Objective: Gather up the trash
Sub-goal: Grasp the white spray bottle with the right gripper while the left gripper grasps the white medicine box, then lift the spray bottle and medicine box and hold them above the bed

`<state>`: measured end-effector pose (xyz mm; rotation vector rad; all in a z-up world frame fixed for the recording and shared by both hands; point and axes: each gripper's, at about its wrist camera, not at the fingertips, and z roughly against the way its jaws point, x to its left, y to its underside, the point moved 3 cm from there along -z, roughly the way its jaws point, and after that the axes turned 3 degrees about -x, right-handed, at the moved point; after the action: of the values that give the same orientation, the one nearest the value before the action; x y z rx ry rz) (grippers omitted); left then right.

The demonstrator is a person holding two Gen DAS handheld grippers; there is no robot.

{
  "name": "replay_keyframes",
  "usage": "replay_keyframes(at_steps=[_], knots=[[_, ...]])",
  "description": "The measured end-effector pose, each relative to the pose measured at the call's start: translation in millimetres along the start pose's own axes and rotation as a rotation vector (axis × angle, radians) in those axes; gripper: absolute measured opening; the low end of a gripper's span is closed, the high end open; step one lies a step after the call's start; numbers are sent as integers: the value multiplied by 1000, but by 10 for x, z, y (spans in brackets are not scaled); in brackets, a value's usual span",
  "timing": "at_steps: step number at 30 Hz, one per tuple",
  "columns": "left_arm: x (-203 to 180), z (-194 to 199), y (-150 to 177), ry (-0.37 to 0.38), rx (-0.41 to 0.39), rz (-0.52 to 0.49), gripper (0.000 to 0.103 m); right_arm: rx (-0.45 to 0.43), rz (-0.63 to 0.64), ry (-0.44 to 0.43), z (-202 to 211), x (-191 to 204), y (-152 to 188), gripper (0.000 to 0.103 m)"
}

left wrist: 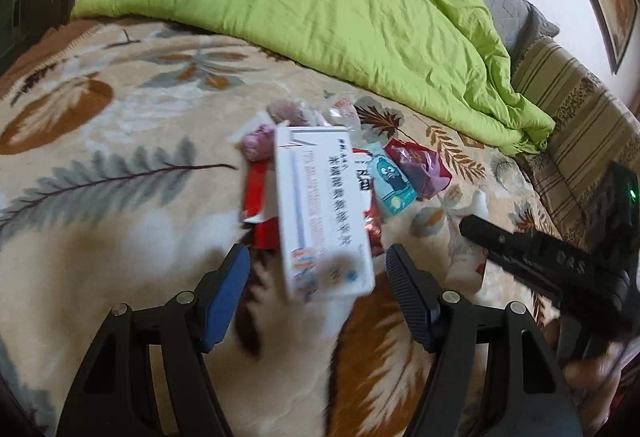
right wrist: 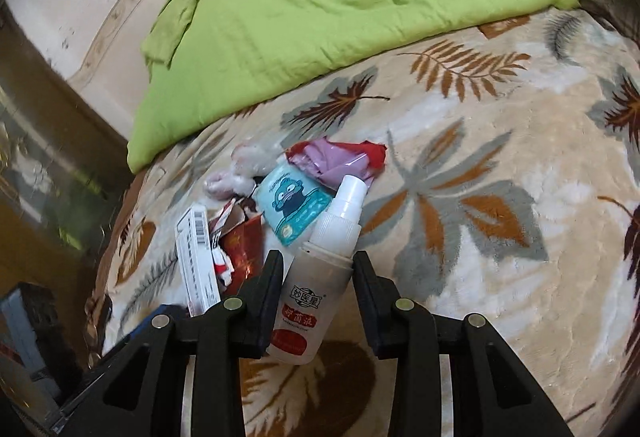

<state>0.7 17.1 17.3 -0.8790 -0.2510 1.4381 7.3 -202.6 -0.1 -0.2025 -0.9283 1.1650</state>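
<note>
A small heap of trash lies on the bed, on a plush cream blanket (right wrist: 500, 165) printed with brown and grey leaves, just in front of a rumpled lime-green duvet (left wrist: 320, 17).

The right gripper (right wrist: 317, 265) is closed on a small translucent spray bottle (right wrist: 312, 297): white pump top, a label with Chinese characters, a red band across the lower body. The bottle sits tilted between the two black fingers, nozzle pointing toward the heap.

The left gripper (left wrist: 318, 265) stands wide open with nothing in it, its blue-padded fingers on either side of the near end of a white medicine box (left wrist: 320, 213). The box is long and flat, printed with Chinese text and a small orange and blue pattern at one end, and it looks blurred.

Around the box lie a torn red wrapper (left wrist: 260, 197), a light-blue packet (right wrist: 294, 207) showing a cartoon face, a crumpled mauve plastic bag (right wrist: 332, 161), and some pinkish wadded tissue (left wrist: 258, 145).
</note>
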Motion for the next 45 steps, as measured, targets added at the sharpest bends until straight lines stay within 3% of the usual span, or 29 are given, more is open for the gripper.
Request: replay_keyframes(at_steps=[4,8,13,16,23,32,45], knots=[[-40,-255,-13,-46,38,6,68,7,15,-12,-22,63,-16,38],[20,-356,-60,-48,44,17,51,3,40,-12,-43,148,-8,38],[29,-208,-99,-58,-9,1,51,-7,65,-8,-21,212,17,38],[-37,-34,-123,-90,-83,-58,51,-25,103,-6,31,282,36,38],[-212,276,-155,-150,-231,-174,51,-150,283,43,285,529,71,38],[-205,233,-117,-180,-206,-200,51,-156,285,55,283,502,33,38],[-338,274,-69,-214,-235,-266,51,-156,256,66,284,439,2,38]])
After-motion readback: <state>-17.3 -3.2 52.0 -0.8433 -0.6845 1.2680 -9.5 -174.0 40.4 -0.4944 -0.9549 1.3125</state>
